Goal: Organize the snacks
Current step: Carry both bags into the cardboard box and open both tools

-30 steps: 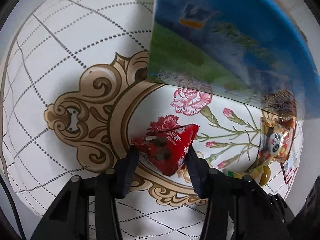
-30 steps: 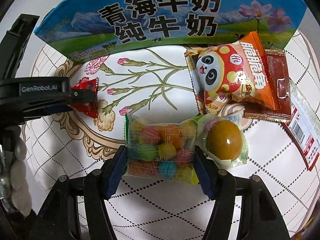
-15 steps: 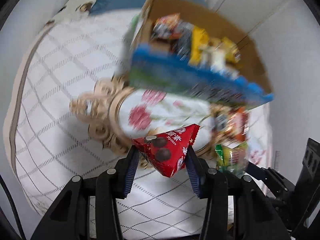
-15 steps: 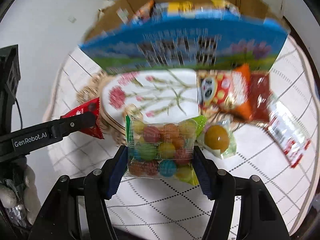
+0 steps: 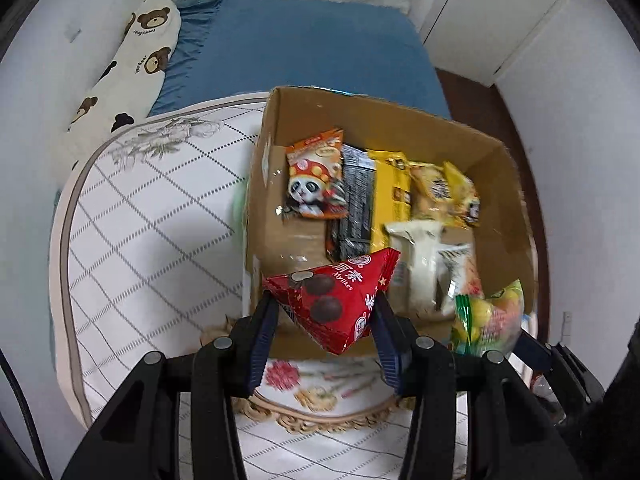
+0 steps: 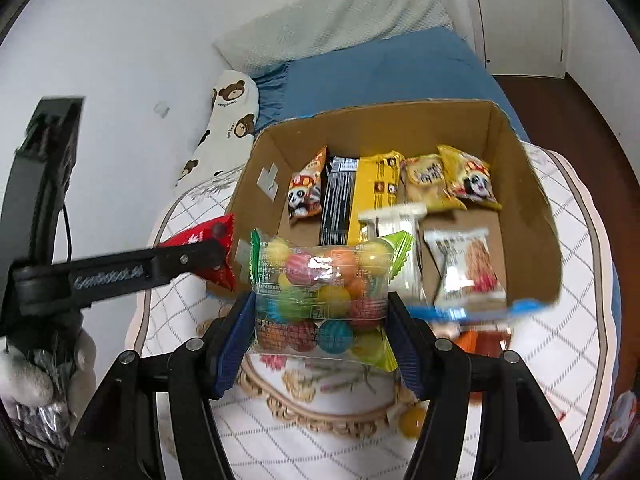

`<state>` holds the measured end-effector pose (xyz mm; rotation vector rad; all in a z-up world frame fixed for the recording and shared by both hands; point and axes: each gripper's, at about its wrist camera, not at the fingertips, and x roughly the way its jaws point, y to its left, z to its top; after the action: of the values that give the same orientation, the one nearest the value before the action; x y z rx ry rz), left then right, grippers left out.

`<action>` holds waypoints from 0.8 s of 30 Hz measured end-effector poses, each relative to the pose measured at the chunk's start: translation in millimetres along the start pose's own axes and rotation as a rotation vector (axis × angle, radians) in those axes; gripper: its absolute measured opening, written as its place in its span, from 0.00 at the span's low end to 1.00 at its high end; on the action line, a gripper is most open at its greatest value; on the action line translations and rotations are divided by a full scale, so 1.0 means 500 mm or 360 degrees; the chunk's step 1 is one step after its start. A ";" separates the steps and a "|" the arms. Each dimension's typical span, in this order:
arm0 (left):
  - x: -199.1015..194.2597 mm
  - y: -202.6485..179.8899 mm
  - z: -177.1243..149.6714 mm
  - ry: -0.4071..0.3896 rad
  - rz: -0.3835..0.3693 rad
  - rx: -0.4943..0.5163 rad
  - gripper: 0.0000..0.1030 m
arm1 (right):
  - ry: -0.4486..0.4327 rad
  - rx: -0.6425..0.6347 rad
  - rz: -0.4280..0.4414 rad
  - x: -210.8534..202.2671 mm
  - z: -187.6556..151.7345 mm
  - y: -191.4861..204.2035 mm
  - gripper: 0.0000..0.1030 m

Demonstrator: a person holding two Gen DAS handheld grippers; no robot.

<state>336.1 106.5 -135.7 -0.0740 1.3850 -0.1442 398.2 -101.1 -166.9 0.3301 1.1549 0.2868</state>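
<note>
Left tongs (image 5: 325, 322): clamped on a red triangular snack packet (image 5: 334, 300), held over the near left corner of the cardboard box (image 5: 404, 116). Right tongs (image 6: 322, 326): clamped on a clear bag of coloured candy balls (image 6: 322, 300), at 6 o'clock of the box opening. Box: on a quilted white cushion (image 5: 132, 240) on the bed, holding a row of packets at 12 o'clock, including an orange panda snack (image 5: 316, 176).

A bed (image 5: 304, 40) with a blue sheet carries a white quilted mat (image 5: 152, 232), a bear-print pillow (image 5: 132, 64) and a grey pillow (image 6: 344, 12). An open box (image 6: 360, 128) stands on the mat; a yellow egg-like snack (image 6: 412, 422) lies beside it.
</note>
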 end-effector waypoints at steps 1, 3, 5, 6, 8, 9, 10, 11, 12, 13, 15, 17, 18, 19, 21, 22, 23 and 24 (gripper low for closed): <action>0.012 0.002 0.010 0.0018 0.0013 0.0001 0.42 | 0.0014 -0.0005 -0.0005 0.011 0.009 0.003 0.65; 0.038 0.003 0.031 0.0060 0.0049 0.0011 0.42 | 0.0037 -0.0006 -0.0014 0.035 0.022 0.006 0.65; 0.066 0.003 0.042 0.0102 0.0073 0.0014 0.42 | 0.0073 -0.0013 -0.0024 0.062 0.035 0.008 0.65; 0.076 0.004 0.045 0.0118 0.0083 0.0017 0.42 | 0.0092 -0.0018 -0.0029 0.075 0.039 0.010 0.65; 0.096 0.007 0.051 0.0149 0.0089 0.0020 0.43 | 0.0121 -0.0028 -0.0040 0.101 0.042 0.010 0.65; 0.105 0.009 0.052 0.0170 0.0094 0.0018 0.45 | 0.0142 -0.0034 -0.0040 0.115 0.044 0.012 0.65; 0.112 0.011 0.053 0.0188 0.0104 0.0017 0.45 | 0.0160 -0.0034 -0.0038 0.127 0.044 0.012 0.65; 0.122 0.014 0.053 0.0209 0.0121 0.0009 0.45 | 0.0183 -0.0037 -0.0035 0.138 0.044 0.013 0.65; 0.129 0.016 0.054 0.0220 0.0122 -0.0003 0.47 | 0.0217 -0.0034 -0.0024 0.150 0.044 0.012 0.69; 0.135 0.021 0.054 0.0231 0.0109 -0.0020 0.48 | 0.0236 -0.0024 -0.0020 0.158 0.044 0.011 0.72; 0.142 0.025 0.053 0.0239 0.0101 -0.0029 0.51 | 0.0283 -0.0012 -0.0004 0.176 0.046 0.007 0.90; 0.143 0.025 0.052 0.0236 0.0102 -0.0028 0.54 | 0.0295 -0.0031 -0.0031 0.184 0.047 0.008 0.91; 0.141 0.024 0.052 0.0224 0.0097 -0.0025 0.56 | 0.0298 -0.0038 -0.0040 0.185 0.048 0.007 0.91; 0.139 0.022 0.052 0.0221 0.0102 -0.0027 0.58 | 0.0300 -0.0039 -0.0040 0.184 0.049 0.005 0.91; 0.134 0.019 0.051 0.0210 0.0095 -0.0029 0.63 | 0.0297 -0.0039 -0.0068 0.182 0.050 0.000 0.91; 0.131 0.017 0.051 0.0201 0.0095 -0.0028 0.63 | 0.0286 -0.0041 -0.0102 0.177 0.051 -0.005 0.91; 0.127 0.014 0.049 0.0193 0.0101 -0.0023 0.63 | 0.0280 -0.0042 -0.0118 0.173 0.052 -0.010 0.91; 0.123 0.011 0.046 0.0180 0.0105 -0.0017 0.63 | 0.0277 -0.0041 -0.0132 0.169 0.053 -0.014 0.91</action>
<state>370.0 102.4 -192.0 -0.0296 1.4996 -0.0871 454.7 -77.6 -230.9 0.2369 1.3317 0.2610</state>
